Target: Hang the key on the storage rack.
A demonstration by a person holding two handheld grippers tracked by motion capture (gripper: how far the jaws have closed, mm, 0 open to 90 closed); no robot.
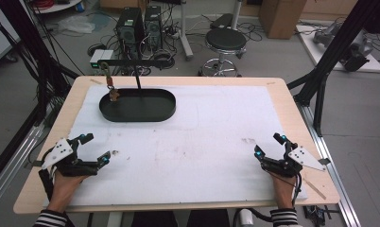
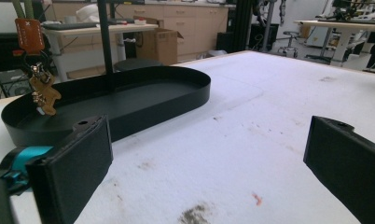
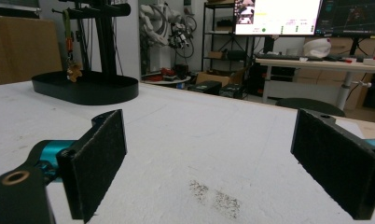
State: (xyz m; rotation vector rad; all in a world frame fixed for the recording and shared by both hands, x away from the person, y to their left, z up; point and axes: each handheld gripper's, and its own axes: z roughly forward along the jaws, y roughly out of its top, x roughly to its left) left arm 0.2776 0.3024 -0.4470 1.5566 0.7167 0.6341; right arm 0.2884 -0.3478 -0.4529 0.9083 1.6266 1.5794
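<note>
Left gripper [image 1: 94, 150]: near left, jaws apart, empty.
Right gripper [image 1: 269, 145]: near right, jaws apart, empty.
Keychain [image 1: 113, 92]: hanging over black tray [image 1: 164, 111], far left.

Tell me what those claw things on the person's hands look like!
Each gripper, left and right, is black with teal-blue fingertip joints and a grey three-cornered plate on top. The jaws are flat black pads. The person's sleeves are black-and-white striped.
</note>
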